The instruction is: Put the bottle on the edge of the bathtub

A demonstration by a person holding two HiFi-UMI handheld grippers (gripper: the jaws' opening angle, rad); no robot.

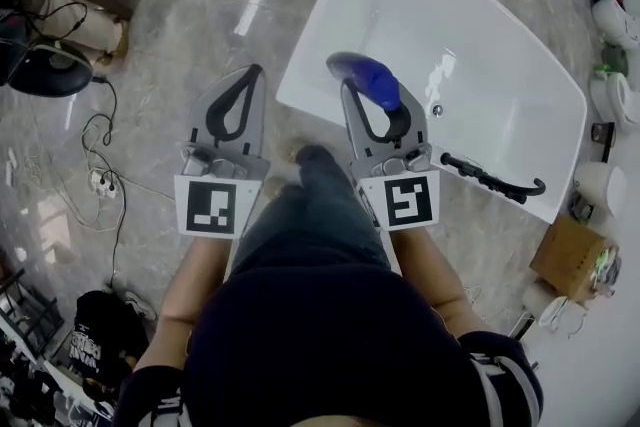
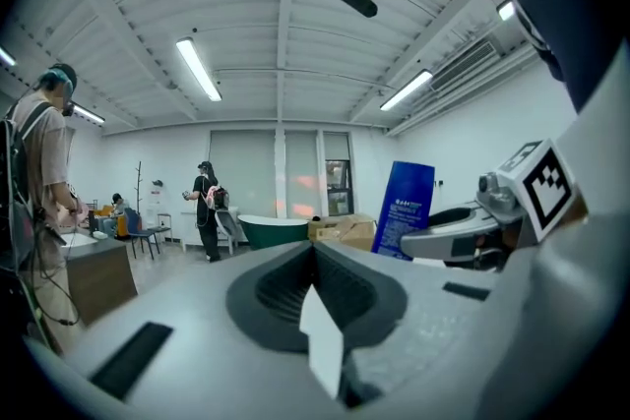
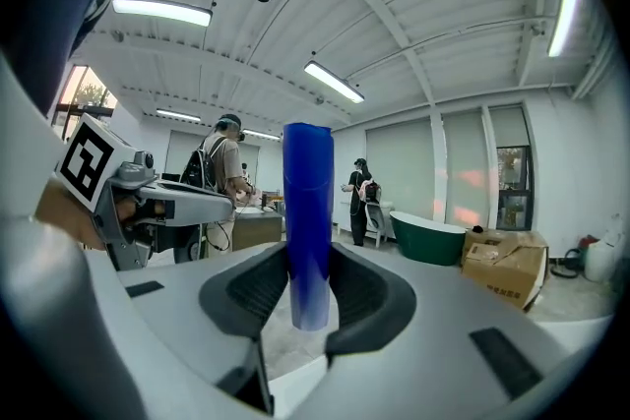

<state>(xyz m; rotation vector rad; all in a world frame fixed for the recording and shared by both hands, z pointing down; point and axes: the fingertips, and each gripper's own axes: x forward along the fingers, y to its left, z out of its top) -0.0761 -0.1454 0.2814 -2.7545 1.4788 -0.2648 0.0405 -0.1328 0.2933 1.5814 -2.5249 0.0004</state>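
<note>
Left tool: jaws closed together and nothing between them. It points forward over the marble floor, to the left of the tub and clear of it. The forearm is stretched ahead and the marker cube faces up.

Right tool, just beside the left one and parallel to it: jaws stand partly apart, with the pads pressed on the blue bottle. In the right gripper view the bottle stands upright, its long axis crossing the jaws at a right angle. The grip is low on the body, and the flat lower end shows just under the pads. The forearm is extended, with the tool about level.

Key relation: the white bathtub lies ahead of the right tool and below it. From the head view the bottle hangs about over the tub's near left rim, though I cannot tell whether it is above the rim itself or the basin just past it. The right hand is the nearer one and carries the load. The left hand has no part here.

Further right of the right tool, a dark fitting lies along the near rim. I judge the free stretch of rim under the bottle the likelier landing spot. The bottle's base needs to go down flat on it.
</note>
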